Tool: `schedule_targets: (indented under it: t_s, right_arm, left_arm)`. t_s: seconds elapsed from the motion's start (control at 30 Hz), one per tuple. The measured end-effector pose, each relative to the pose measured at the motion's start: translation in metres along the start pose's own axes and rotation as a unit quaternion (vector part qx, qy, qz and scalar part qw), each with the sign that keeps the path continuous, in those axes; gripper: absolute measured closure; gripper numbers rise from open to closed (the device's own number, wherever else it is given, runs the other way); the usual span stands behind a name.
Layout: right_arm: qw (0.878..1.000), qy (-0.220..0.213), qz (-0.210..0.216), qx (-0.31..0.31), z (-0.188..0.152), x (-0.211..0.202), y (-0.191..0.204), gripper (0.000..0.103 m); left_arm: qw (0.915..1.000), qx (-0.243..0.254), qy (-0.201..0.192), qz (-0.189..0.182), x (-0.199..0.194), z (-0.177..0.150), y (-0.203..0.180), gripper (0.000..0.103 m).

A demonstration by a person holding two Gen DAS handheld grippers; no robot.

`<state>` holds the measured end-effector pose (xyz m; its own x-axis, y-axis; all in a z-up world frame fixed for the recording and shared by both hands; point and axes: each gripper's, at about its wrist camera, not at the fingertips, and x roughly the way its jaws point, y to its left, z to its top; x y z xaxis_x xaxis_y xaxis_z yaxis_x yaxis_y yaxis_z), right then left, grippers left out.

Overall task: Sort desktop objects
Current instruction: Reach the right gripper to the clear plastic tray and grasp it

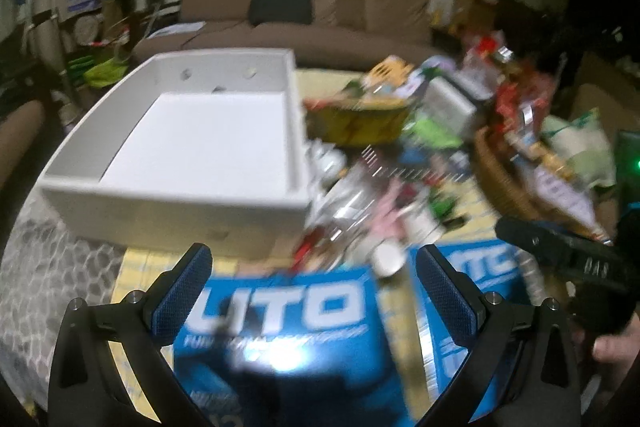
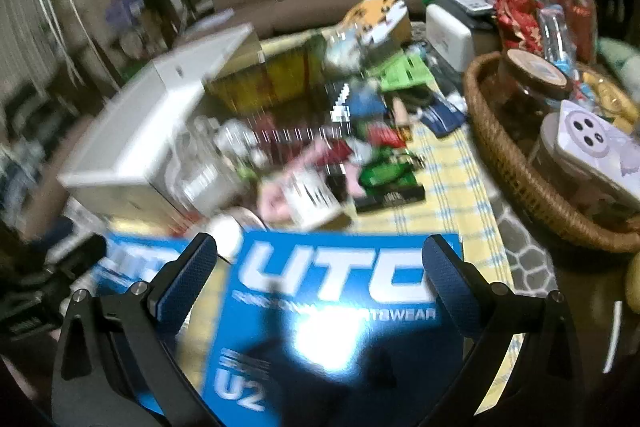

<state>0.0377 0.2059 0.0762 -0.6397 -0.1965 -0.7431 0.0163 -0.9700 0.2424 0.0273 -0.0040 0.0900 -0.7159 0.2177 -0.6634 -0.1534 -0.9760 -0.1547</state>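
Left gripper: jaws spread wide, empty, above one blue packet.
Right gripper: likewise spread, empty – over a second blue packet.
Clutter: blurred, probably small packets, mid-table.
White box: empty, far left – lower squarely before closing.

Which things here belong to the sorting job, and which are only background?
For the job:
white box
two blue packages
pile of small items

Just there:
brown sofa
wicker basket

A white box sits left of the clutter, a wicker basket right.
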Motion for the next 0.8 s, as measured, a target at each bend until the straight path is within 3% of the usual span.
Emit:
schedule_targets:
  t_s: [0.07, 0.17, 0.27, 0.47, 0.63, 0.8]
  right_arm:
    - [0.999, 0.004, 0.042, 0.034, 0.019, -0.008, -0.011, 0.0]
    - [0.987, 0.018, 0.128, 0.097, 0.053, -0.011, -0.03, 0.0]
    - [0.98, 0.021, 0.16, 0.116, 0.079, -0.006, -0.04, 0.0]
    - [0.981, 0.036, 0.155, 0.11, 0.117, 0.017, -0.05, 0.0]
    - [0.977, 0.075, 0.139, 0.143, 0.1, 0.058, -0.073, 0.003]
    - [0.962, 0.103, 0.156, 0.196, 0.079, 0.098, -0.09, 0.005]
  left_arm:
    - [0.9996, 0.012, -0.006, -0.024, 0.002, 0.02, -0.007, 0.0]
    - [0.9993, 0.024, -0.006, -0.029, 0.01, 0.046, -0.017, 0.0]
    - [0.9983, 0.019, -0.005, -0.055, 0.022, 0.071, -0.024, 0.0]
    - [0.9954, 0.018, 0.0, -0.094, 0.049, 0.088, -0.045, 0.0]
    - [0.9923, 0.077, 0.018, -0.095, 0.074, 0.067, -0.076, 0.0]
    - [0.9869, 0.123, 0.028, -0.1, 0.085, 0.053, -0.093, 0.0]
